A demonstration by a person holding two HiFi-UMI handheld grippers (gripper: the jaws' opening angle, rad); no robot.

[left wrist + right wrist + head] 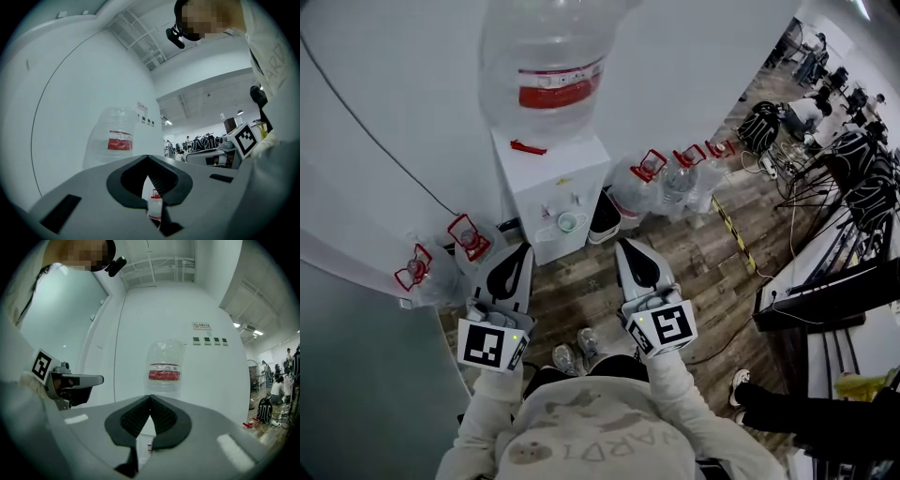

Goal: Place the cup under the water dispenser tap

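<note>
A white water dispenser (551,183) stands against the wall, with a big clear bottle (546,66) bearing a red label on top. A pale cup (567,222) sits in the dispenser's front recess, below two small taps (575,199). My left gripper (525,247) and right gripper (622,244) are held level in front of the dispenser, one on each side of the cup and apart from it. Both have their jaws shut with nothing between them. The bottle (117,136) fills the left gripper view above that gripper's tips (148,157). The right gripper view shows the same bottle (164,366) above its tips (150,397).
Several empty water bottles with red handles lie on the wooden floor left (467,234) and right (661,173) of the dispenser. A yellow-black cable strip (733,225) runs across the floor. Black desks with cables (839,253) and seated people stand at the right. Someone's leg (787,403) is at lower right.
</note>
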